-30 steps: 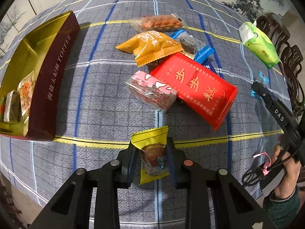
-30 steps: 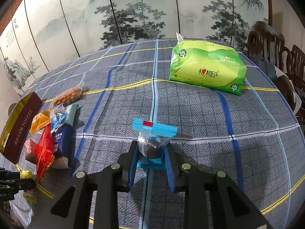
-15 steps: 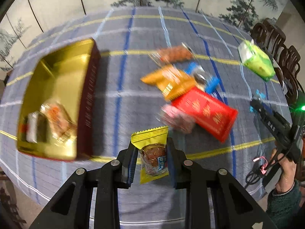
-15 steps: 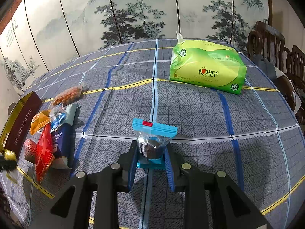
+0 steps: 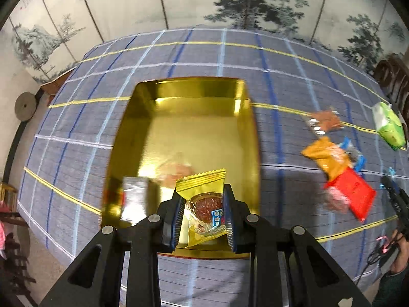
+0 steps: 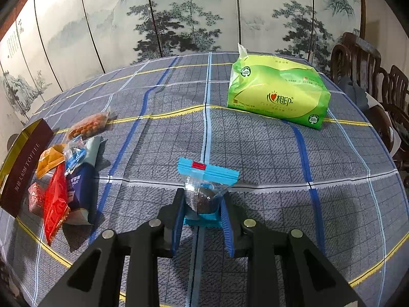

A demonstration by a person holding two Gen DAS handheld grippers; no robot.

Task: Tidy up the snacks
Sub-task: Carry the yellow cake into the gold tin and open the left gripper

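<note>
Over the gold box [image 5: 184, 138], the left gripper [image 5: 203, 213] pinched a yellow snack packet [image 5: 202, 199] awaiting release, while the right gripper [image 6: 202, 211] clamped a blue-sealed candy [image 6: 204, 192].

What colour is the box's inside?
Shiny gold inside the box; best seen in the left wrist view.

Both wrist views downward; shared snack pile [image 6: 61, 176].
</note>
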